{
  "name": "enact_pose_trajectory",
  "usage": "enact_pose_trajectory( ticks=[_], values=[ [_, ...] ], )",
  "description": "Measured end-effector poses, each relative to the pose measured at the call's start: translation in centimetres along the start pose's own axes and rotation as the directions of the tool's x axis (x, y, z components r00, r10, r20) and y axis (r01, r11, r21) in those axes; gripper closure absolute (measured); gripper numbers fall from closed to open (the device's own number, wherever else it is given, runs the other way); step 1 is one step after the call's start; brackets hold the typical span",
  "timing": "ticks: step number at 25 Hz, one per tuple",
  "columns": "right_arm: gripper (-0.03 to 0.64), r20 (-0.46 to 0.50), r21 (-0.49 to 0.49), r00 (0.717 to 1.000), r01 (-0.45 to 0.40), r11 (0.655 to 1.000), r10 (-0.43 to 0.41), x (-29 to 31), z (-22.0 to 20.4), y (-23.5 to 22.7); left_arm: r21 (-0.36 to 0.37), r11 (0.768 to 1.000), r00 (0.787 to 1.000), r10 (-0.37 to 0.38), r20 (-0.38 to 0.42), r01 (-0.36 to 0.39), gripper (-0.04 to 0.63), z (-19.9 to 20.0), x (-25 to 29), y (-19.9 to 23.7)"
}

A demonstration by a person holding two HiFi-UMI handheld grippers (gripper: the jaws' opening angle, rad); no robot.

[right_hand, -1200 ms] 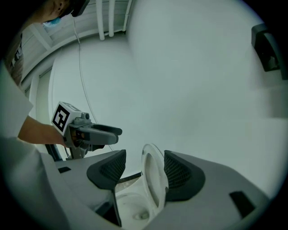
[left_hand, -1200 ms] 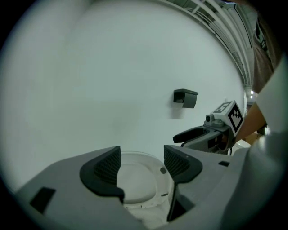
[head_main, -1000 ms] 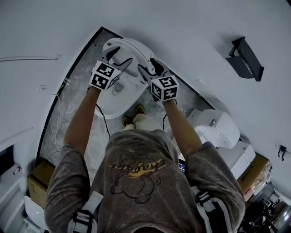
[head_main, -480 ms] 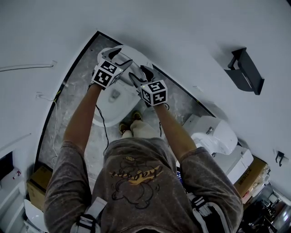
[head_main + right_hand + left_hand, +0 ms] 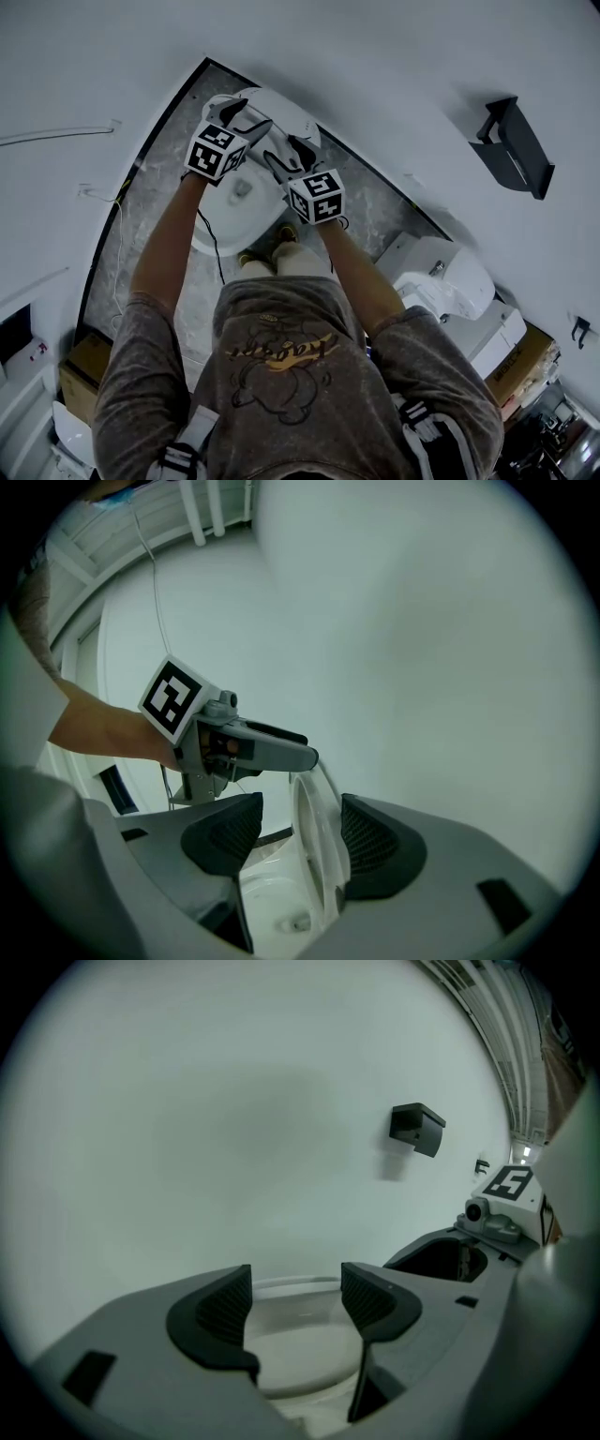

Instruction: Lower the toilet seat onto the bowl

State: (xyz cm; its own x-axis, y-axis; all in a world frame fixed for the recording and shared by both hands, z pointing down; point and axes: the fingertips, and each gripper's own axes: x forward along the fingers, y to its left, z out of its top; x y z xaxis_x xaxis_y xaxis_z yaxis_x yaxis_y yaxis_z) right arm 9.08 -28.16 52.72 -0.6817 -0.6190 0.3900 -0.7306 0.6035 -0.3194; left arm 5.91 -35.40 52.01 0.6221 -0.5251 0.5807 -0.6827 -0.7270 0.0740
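The white toilet bowl point(image 5: 220, 220) stands on the grey floor by the wall, its seat point(image 5: 286, 112) raised against the wall. My left gripper point(image 5: 246, 114) is open at the seat's upper left; in the left gripper view point(image 5: 295, 1293) the white seat point(image 5: 291, 1344) shows between the jaws, just beyond them. My right gripper point(image 5: 286, 150) is open too. In the right gripper view point(image 5: 300, 822) the upright seat rim point(image 5: 314, 855) stands between the jaws, close to the right pad point(image 5: 366, 841). The left gripper point(image 5: 248, 744) reaches the rim's top there.
A black holder point(image 5: 511, 131) hangs on the white wall at the right. Another white toilet point(image 5: 445, 272) and cardboard boxes point(image 5: 80, 370) stand behind me. A dark cable point(image 5: 214, 246) runs over the grey floor point(image 5: 150, 216) beside the bowl.
The right gripper has moved left, closer to the seat's edge. The left gripper stays at the seat's top. The seat remains raised.
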Motion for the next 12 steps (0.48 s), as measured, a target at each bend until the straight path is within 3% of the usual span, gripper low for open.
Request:
enact_pose_trajectory(
  ticks=[12],
  values=[
    [0.356,0.014,-0.004,0.999,0.034,0.999,-0.034,-0.6,-1.0,3.8,0.009,1.000,1.000,-0.015,0.021,0.015,0.302,-1.5,-3.5,-0.6]
  ],
)
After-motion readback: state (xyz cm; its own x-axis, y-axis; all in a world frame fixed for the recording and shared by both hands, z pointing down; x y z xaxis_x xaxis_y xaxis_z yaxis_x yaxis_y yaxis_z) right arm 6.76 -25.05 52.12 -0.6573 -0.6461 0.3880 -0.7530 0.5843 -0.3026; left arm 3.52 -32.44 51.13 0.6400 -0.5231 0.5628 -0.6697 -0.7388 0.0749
